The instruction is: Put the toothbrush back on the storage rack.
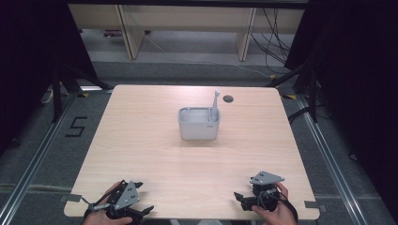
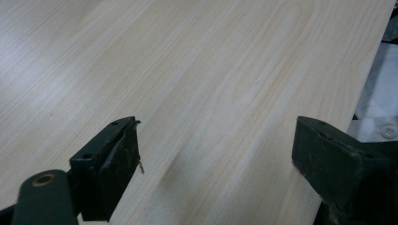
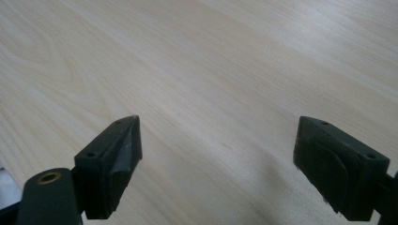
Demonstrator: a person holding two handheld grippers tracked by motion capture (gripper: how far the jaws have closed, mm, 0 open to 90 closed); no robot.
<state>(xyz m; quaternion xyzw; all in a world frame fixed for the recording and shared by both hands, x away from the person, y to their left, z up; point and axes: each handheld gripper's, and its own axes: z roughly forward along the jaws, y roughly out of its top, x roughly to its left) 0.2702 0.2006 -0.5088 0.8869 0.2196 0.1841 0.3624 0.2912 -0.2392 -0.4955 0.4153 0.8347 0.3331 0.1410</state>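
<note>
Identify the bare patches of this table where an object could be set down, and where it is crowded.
Bare wood lies between the grey container and the left gripper and right gripper, and on both sides of the container out to the table edges. Crowded: the near corners.

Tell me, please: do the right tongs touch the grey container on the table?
Apart. The high view shows the right tongs near the table's front edge, with bare wood between them and the grey container at the middle.

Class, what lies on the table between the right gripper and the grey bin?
Nothing: the high view shows bare table between the right gripper and the bin.
</note>
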